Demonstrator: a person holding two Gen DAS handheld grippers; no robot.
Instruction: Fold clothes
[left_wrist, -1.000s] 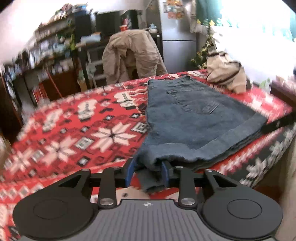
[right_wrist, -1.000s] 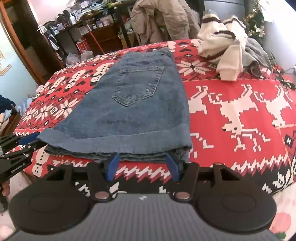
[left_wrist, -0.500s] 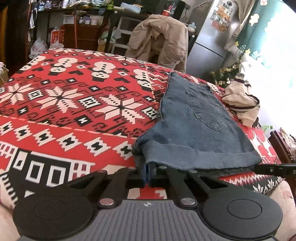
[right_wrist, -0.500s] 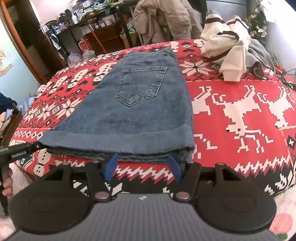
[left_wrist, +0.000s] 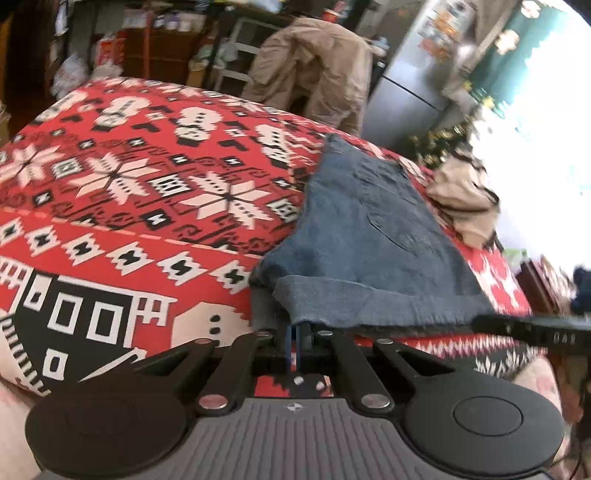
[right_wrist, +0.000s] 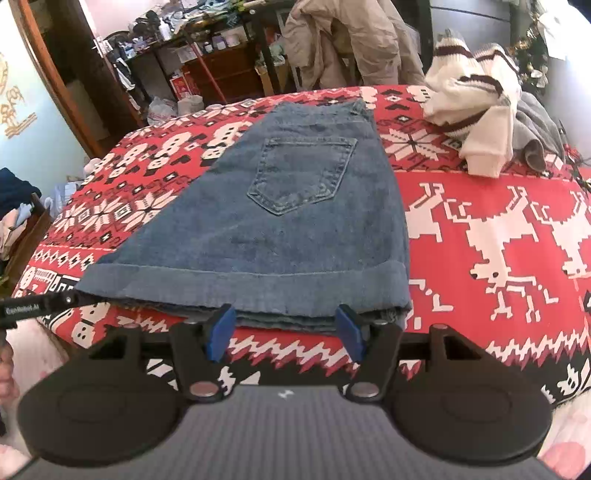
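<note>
Your left gripper is clamped on the denim shorts' cuffed hem corner. Your right gripper stands apart at the hem's other end.

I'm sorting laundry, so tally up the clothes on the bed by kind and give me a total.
Denim shorts: 1
Cream striped sweater: 1
Grey garment, partly under the sweater: 1
Total: 3
</note>
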